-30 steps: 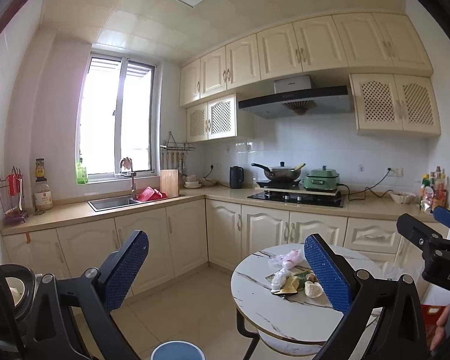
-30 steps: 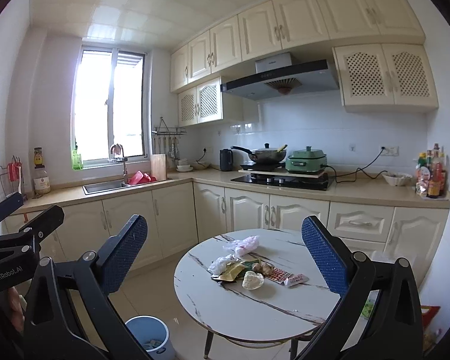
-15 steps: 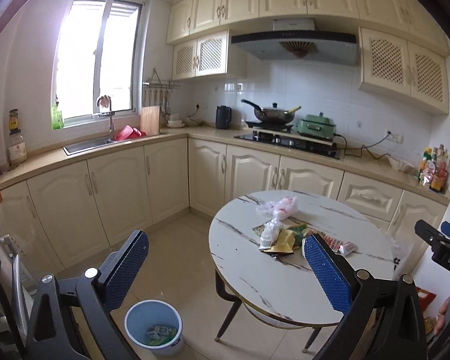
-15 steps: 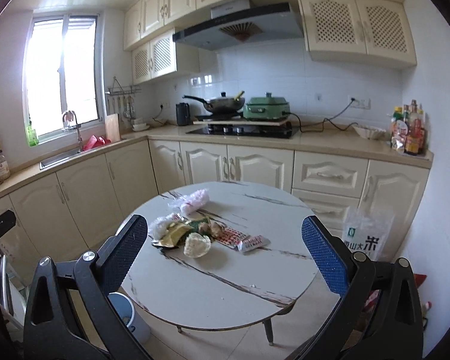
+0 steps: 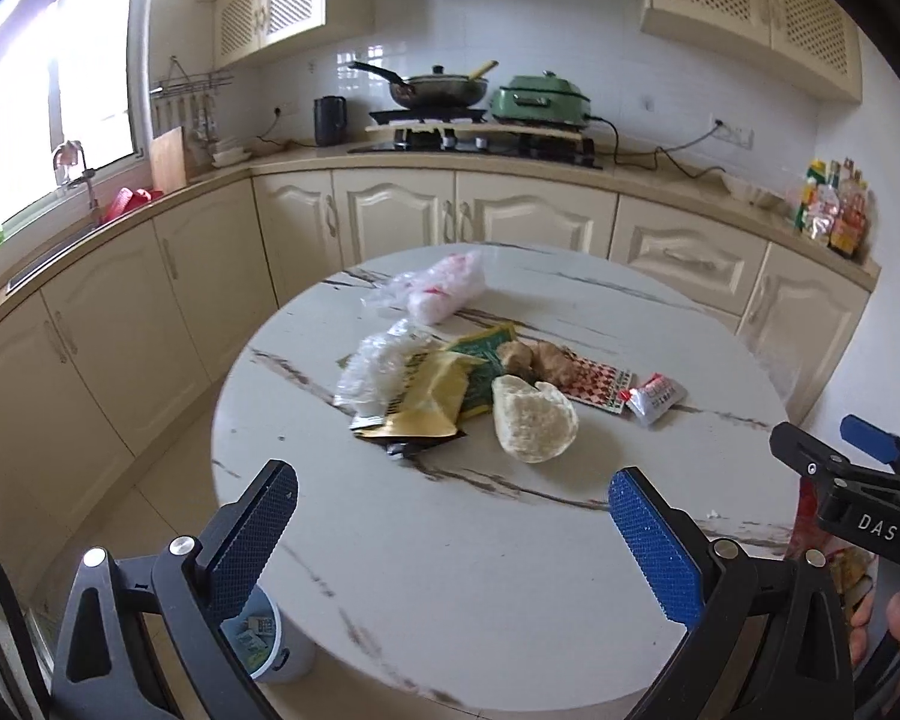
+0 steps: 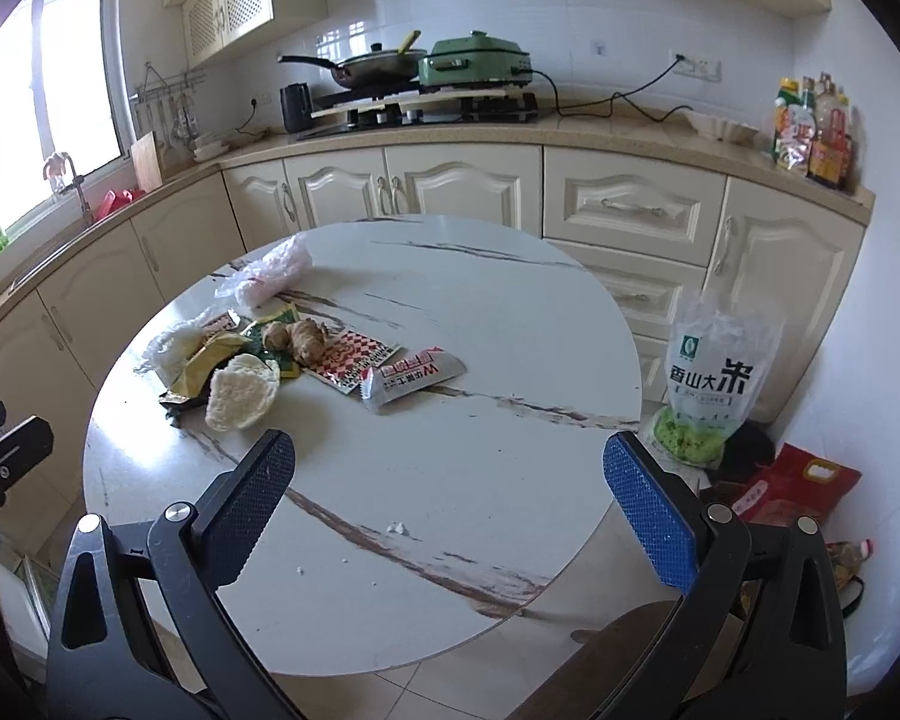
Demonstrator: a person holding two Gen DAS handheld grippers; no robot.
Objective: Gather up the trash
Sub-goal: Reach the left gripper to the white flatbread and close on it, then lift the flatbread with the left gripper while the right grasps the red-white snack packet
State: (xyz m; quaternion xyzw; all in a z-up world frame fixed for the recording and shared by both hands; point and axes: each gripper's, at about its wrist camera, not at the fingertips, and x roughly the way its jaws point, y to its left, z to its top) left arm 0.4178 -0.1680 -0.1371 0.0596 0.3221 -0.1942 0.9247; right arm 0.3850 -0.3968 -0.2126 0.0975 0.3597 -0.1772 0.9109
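- Left wrist view: over the last second the camera has swung down from the cabinets and closed on the round table (image 5: 510,600). The left gripper (image 5: 450,531) hangs above the near rim, jaws spread wide, holding nothing. The trash pile (image 5: 450,384) lies mid-table, well ahead of it. A blue bin (image 5: 270,642) peeks out beneath the left rim, seemingly with scraps inside, though blur hides detail.
- Right wrist view: the same approach shows here. The right gripper (image 6: 447,495) is spread apart and empty over bare marble; the red-and-white wrapper (image 6: 414,378) lies nearest. Judging by this, the reach is under way and no piece is collected yet.
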